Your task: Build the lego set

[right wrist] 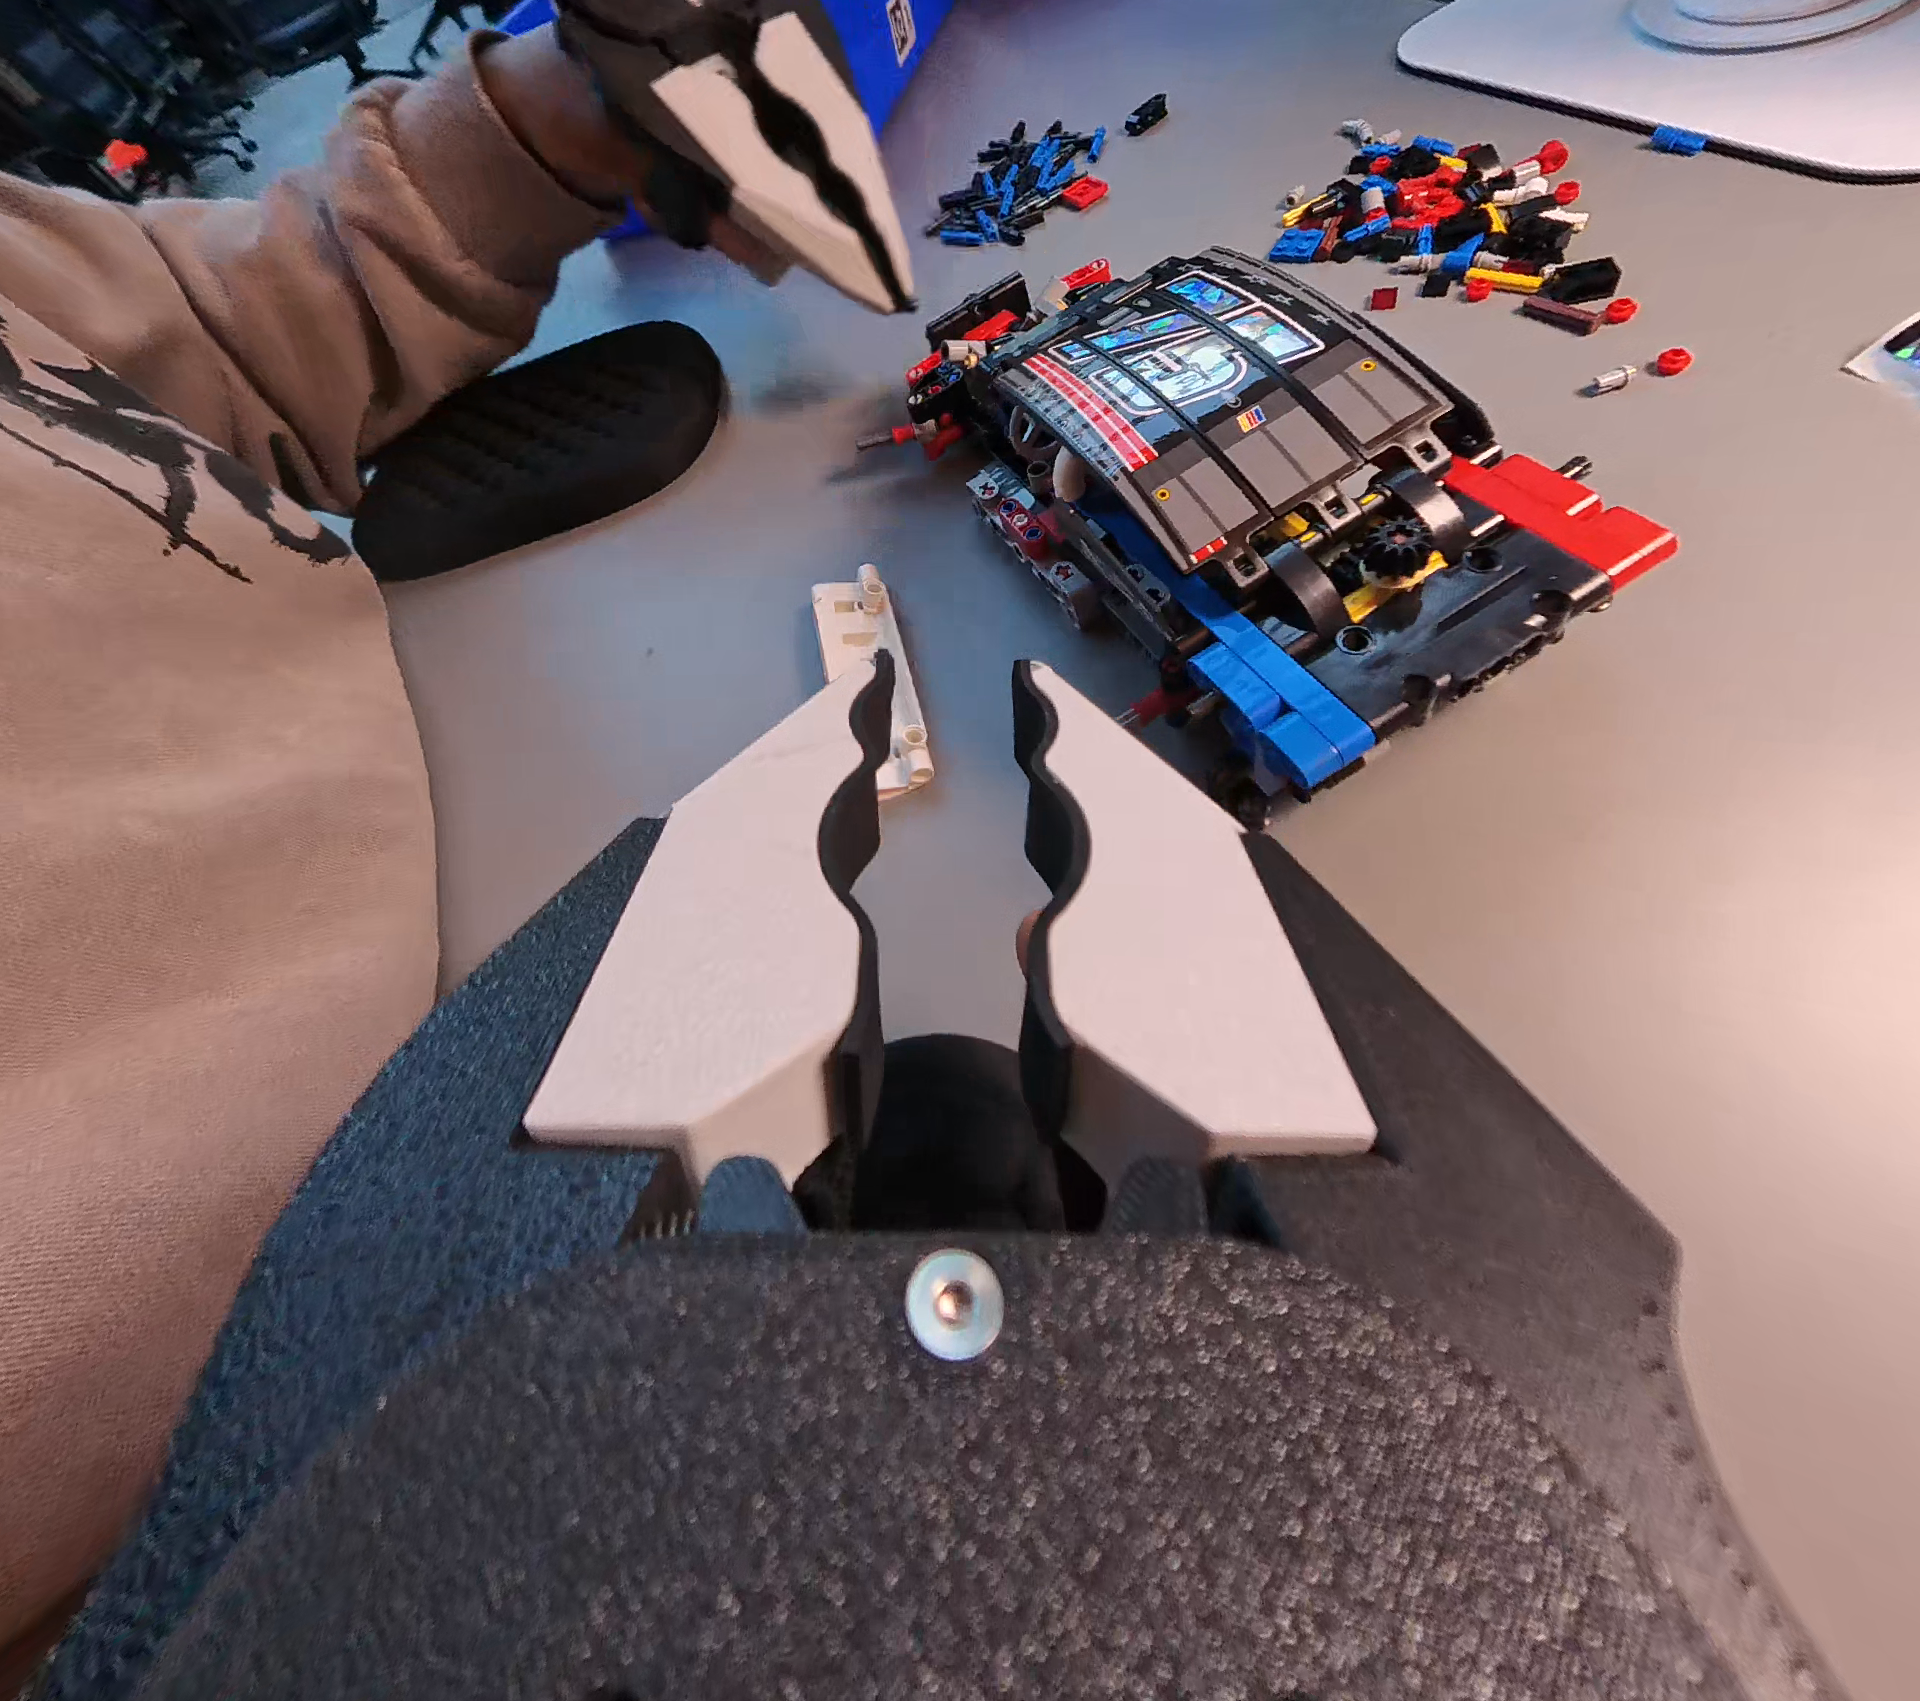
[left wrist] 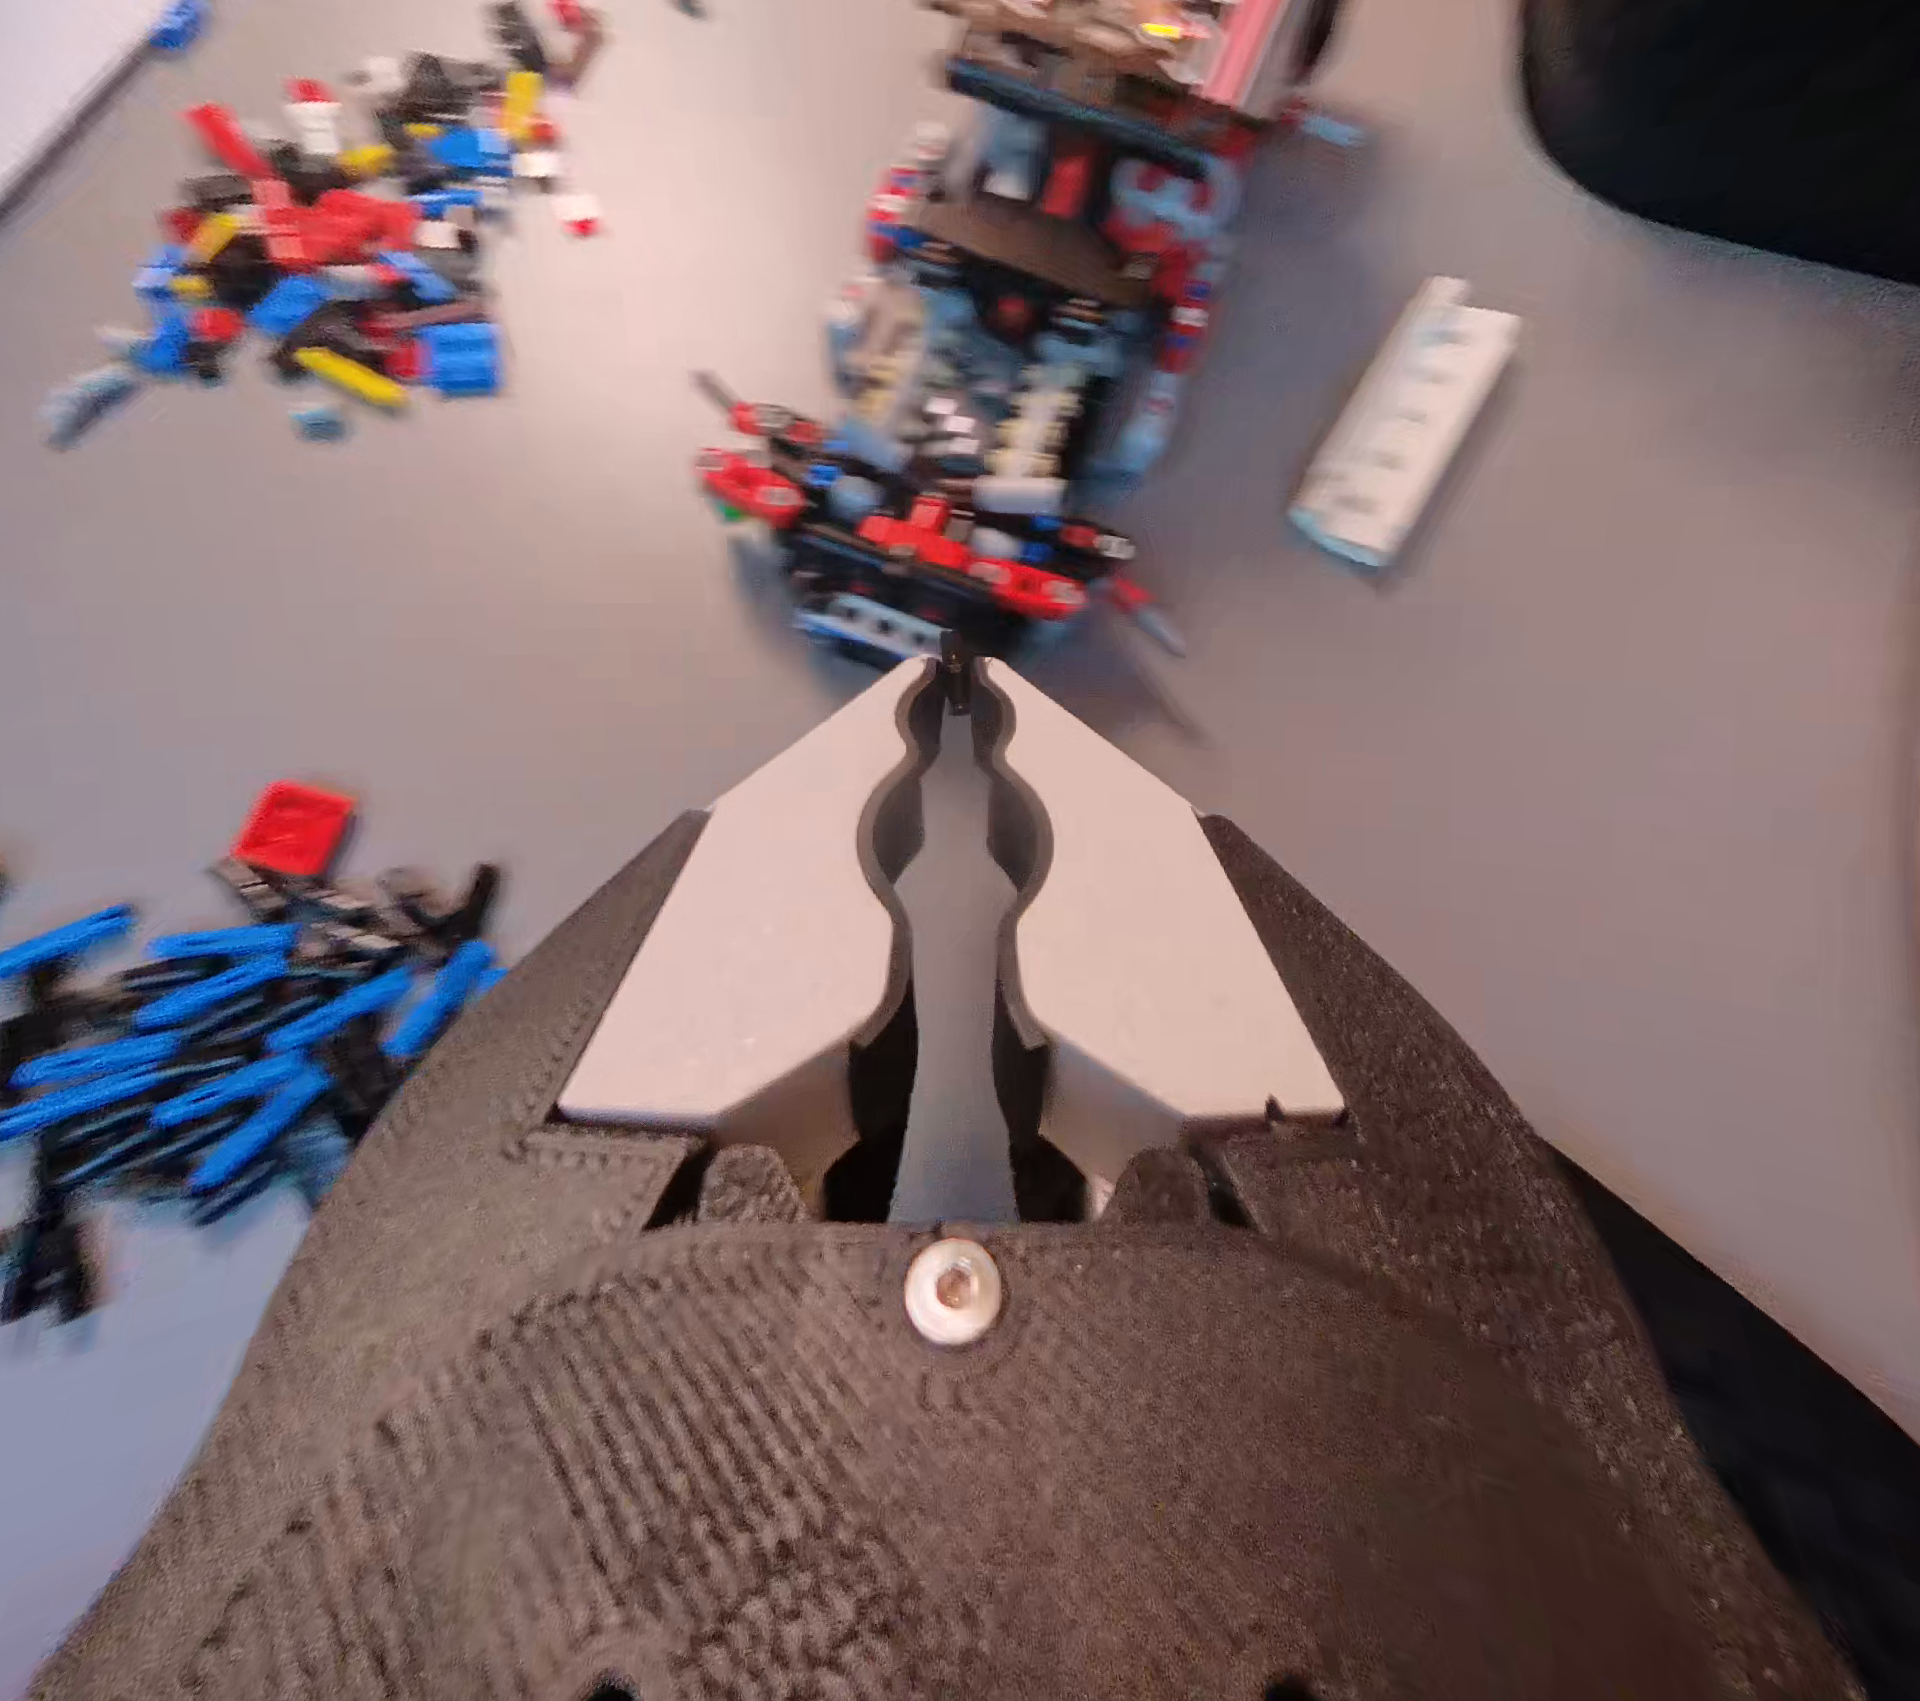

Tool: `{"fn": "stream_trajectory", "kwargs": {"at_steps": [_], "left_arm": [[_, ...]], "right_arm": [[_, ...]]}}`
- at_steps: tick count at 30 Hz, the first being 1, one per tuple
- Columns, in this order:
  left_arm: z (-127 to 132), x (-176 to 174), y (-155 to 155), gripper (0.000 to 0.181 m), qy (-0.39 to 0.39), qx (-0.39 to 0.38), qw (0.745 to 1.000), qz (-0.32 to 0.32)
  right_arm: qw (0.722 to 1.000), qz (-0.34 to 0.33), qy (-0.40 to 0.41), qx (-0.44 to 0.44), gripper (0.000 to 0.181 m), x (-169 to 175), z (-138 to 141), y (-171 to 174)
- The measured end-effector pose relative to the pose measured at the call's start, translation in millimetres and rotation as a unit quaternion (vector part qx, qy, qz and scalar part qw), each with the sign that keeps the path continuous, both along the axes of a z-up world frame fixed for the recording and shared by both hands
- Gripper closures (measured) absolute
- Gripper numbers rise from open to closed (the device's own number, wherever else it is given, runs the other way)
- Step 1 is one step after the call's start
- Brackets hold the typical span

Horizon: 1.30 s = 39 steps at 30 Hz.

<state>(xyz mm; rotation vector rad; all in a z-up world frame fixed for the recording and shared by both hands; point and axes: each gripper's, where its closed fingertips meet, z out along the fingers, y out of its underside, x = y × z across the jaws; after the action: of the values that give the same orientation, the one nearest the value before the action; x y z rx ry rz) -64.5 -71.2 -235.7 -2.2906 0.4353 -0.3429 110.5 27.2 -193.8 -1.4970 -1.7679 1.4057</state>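
the left tool (left wrist: 954, 677) is clenched on a small black pin (left wrist: 952, 683), pinched right at the very tips, and is held just short of the red-and-black end of the lego car (left wrist: 1023, 363). in the right wrist view that same tool (right wrist: 902, 301) is seen above the table (right wrist: 1558, 872), nose down, close to the car's (right wrist: 1247, 446) near corner. the pin is tiny and the left view is blurred, so its exact kind cannot be told.

the right tool (right wrist: 954, 680) is released, nothing gripped, jaws spread over the table with a white panel piece (right wrist: 868, 664) lying just beside and partly behind its left finger.

the step in hand is judged to be the seating of the pin into a hole at the car's end. it would be done best if the pin were lined up straight with the hole before any push, and if the car were steadied by the free right tool, since the model could be slid along the smooth table.

further out, a heap of blue and black pins (right wrist: 1013, 181) and a mixed pile of bricks (right wrist: 1455, 217) are waiting beyond the car.
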Motion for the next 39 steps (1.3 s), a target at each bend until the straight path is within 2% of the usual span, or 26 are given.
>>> {"fn": "stream_trajectory", "kwargs": {"at_steps": [1,3,6,9,12,14,17,20,22,23,31,39], "left_arm": [[-1.6,18.8,-11.6,0.179,-0.007,-0.006,1.000,-0.028],[-18.3,42.1,-28.4,0.178,0.011,-0.030,0.998,-0.052],[-33.9,52.6,-36.3,0.178,0.035,-0.035,0.997,-0.051],[-30.6,47.5,-37.9,0.172,0.041,-0.032,0.997,-0.048],[2.8,11.6,-28.3,0.166,0.033,0.014,0.999,0.006],[19.5,-36.7,-20.1,0.167,0.090,0.022,0.994,0.060],[0.8,-93.2,-14.4,0.163,0.169,-0.070,0.978,0.095],[-24.9,-105.7,-7.1,0.159,0.193,-0.135,0.967,0.097],[-34.0,-108.5,-2.3,0.157,0.209,-0.145,0.962,0.099],[-35.0,-108.3,0.8,0.162,0.204,-0.142,0.963,0.104],[-31.0,-117.5,1.4,0.161,0.186,-0.143,0.962,0.142],[-36.7,-117.5,7.1,0.166,0.125,-0.152,0.968,0.158]], "right_arm": [[1.000,-0.001,0.002,0.003,0.160,2.2,0.0,0.7],[1.000,-0.008,-0.001,0.005,0.160,3.8,-2.0,3.9],[1.000,-0.013,0.004,-0.001,0.161,-1.1,-0.9,5.0],[1.000,-0.014,0.012,0.019,0.160,-6.8,4.2,5.1],[0.999,-0.015,0.018,0.048,0.159,-8.4,11.3,9.0],[0.998,-0.018,0.029,0.049,0.160,-9.4,17.3,11.1],[0.998,-0.021,0.044,0.031,0.160,-14.5,22.3,11.5],[0.998,-0.020,0.057,0.021,0.160,-18.5,23.9,6.3],[0.998,-0.018,0.061,0.026,0.160,-16.9,22.4,3.6],[0.997,-0.020,0.062,0.029,0.160,-15.5,20.9,4.1],[0.998,-0.034,0.060,0.002,0.161,-9.7,16.1,13.4],[0.998,-0.034,0.060,-0.006,0.161,-12.2,10.7,13.4]]}}
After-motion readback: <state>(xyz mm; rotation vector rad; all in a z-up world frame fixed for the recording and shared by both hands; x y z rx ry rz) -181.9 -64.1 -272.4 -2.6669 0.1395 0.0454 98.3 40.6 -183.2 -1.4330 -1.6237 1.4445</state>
